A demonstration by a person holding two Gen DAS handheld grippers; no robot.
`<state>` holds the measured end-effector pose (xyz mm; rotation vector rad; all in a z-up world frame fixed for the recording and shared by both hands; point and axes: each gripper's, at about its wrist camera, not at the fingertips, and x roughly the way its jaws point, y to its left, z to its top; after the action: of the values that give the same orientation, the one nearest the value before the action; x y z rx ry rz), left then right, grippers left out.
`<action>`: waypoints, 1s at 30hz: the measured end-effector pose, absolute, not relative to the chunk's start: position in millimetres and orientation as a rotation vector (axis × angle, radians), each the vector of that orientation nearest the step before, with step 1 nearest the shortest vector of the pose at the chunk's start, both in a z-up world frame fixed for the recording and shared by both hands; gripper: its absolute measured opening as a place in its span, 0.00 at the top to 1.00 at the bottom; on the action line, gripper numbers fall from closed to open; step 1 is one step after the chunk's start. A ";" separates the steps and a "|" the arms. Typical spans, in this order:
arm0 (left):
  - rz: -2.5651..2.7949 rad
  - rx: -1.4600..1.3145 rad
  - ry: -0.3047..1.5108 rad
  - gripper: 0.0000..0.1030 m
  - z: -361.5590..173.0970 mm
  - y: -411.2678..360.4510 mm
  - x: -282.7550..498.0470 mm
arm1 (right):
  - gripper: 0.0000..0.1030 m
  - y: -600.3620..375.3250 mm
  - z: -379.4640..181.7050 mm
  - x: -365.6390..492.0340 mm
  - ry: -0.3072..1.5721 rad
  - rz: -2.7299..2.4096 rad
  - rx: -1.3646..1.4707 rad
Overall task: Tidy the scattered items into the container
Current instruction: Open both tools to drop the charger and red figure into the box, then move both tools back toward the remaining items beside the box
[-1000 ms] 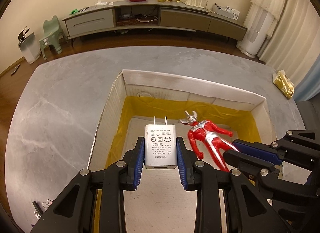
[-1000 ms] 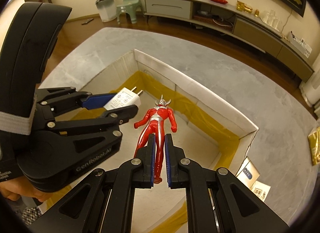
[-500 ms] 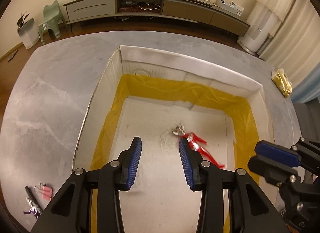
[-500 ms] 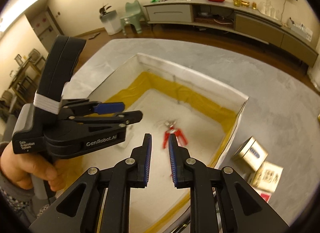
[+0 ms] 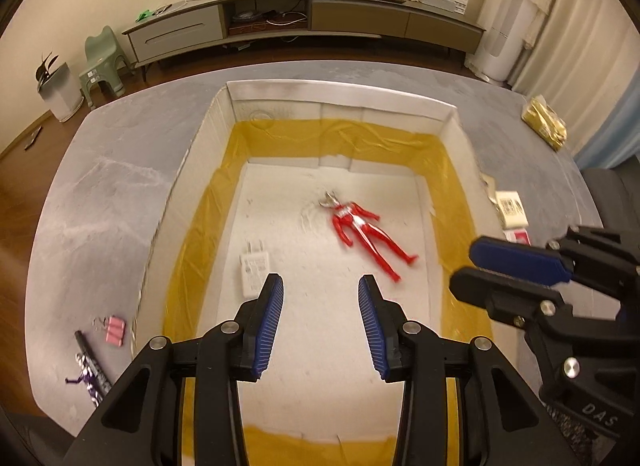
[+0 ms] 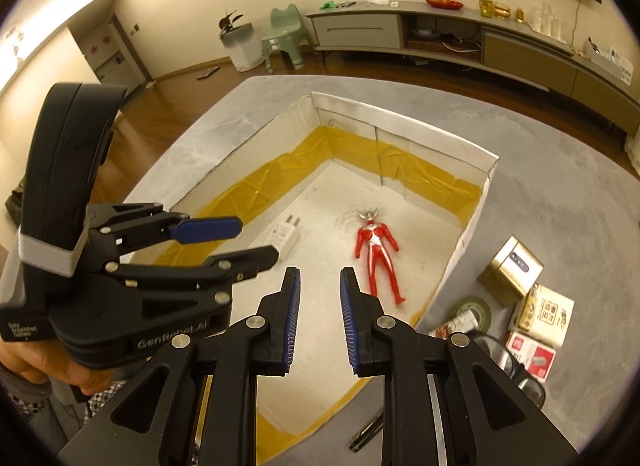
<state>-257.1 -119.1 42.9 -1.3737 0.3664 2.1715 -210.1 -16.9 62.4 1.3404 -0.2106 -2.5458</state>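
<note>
A white cardboard box (image 5: 340, 93) (image 6: 400, 121) lined with yellow tape stands on the grey table. On its floor lie a red and silver toy figure (image 5: 364, 231) (image 6: 376, 250) and a white charger plug (image 5: 254, 266) (image 6: 285, 234). My left gripper (image 5: 320, 314) (image 6: 240, 240) hovers open above the box's near part, nothing between its fingers. My right gripper (image 6: 320, 306) (image 5: 480, 266) is open too, above the box's near right side, holding nothing.
Left of the box lie pink clips (image 5: 114, 329), a dark pen (image 5: 90, 358) and a small purple figure (image 5: 86, 380). Right of the box sit a gold tin (image 6: 510, 270), small cartons (image 6: 546, 316) (image 6: 530, 354), a green tape roll (image 6: 470, 312) and a gold packet (image 5: 546, 125). A person's hand (image 6: 48, 366) holds the left gripper.
The left gripper let go of the charger and the right gripper let go of the toy figure; both now lie on the box floor. Both grippers opened and rose.
</note>
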 end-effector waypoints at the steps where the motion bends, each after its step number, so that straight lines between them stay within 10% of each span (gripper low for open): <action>1: 2.172 -1.371 0.371 0.60 44.8 -119.3 -251.9 | 0.78 -17.1 63.4 -206.0 -0.213 -2.545 1.338; 30: 2.148 -1.326 0.366 0.60 66.0 -120.1 -158.8 | 0.73 -11.5 73.9 -118.1 -0.271 -2.492 1.248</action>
<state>-158.8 -120.1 66.0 -1.3258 0.3664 2.1478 -118.1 -11.5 73.9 1.2480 -0.2710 -2.4917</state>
